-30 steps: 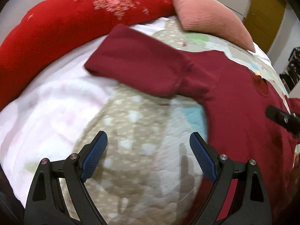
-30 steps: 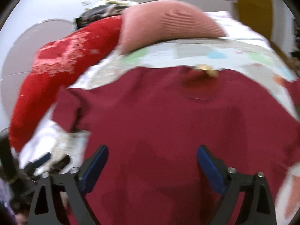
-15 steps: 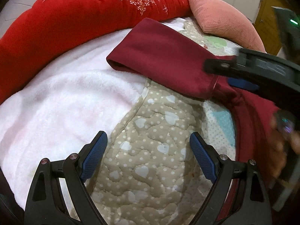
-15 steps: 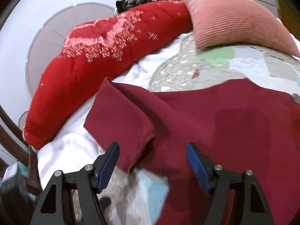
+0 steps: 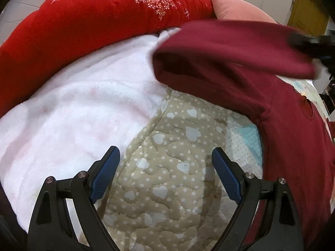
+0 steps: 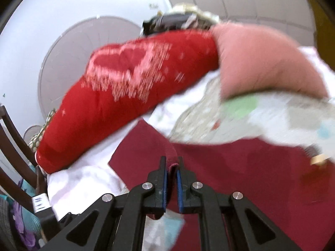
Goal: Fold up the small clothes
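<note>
A small maroon shirt [image 5: 293,142] lies on the heart-print quilt [image 5: 167,177] at the right of the left wrist view. Its sleeve [image 5: 230,48] is lifted off the bed and stretches rightward, blurred. My right gripper [image 6: 171,161] is closing down tight on a pinched fold of that sleeve [image 6: 146,146], and the blue pads press the cloth. The shirt's body [image 6: 251,177] spreads out to the right below it. My left gripper [image 5: 165,154] hangs open over bare quilt, left of the shirt, with nothing between its fingers.
A long red embroidered bolster [image 5: 94,21] and a pink ribbed pillow [image 5: 236,6] line the far side of the bed. A white fleece blanket [image 5: 73,115] covers the left part. A dark wooden chair [image 6: 12,146] stands off the bed's left edge.
My right gripper went from wide open over the shirt to shut on the sleeve and rose, lifting the sleeve off the bed. The left gripper stays open over the quilt.
</note>
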Action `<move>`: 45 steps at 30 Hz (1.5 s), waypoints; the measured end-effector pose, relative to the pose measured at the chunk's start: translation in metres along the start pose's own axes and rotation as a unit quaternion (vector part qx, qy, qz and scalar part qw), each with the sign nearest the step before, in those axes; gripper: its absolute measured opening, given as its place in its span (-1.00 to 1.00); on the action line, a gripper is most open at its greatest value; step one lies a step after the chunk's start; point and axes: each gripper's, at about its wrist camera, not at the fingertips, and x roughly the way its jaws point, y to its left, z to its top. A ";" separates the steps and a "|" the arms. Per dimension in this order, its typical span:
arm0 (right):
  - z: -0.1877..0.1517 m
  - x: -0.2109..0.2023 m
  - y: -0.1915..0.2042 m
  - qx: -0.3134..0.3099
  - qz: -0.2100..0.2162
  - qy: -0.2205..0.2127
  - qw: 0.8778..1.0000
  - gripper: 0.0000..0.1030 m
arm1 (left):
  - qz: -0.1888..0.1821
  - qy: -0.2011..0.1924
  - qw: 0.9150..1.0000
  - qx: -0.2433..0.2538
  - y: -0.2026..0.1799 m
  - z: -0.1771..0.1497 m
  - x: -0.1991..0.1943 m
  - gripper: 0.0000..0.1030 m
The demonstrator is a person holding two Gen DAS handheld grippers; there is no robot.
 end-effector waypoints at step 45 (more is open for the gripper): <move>-0.123 -0.160 -0.236 0.203 -0.241 0.048 0.948 -0.35 | 0.007 -0.008 0.995 0.096 -0.119 0.059 0.050 0.74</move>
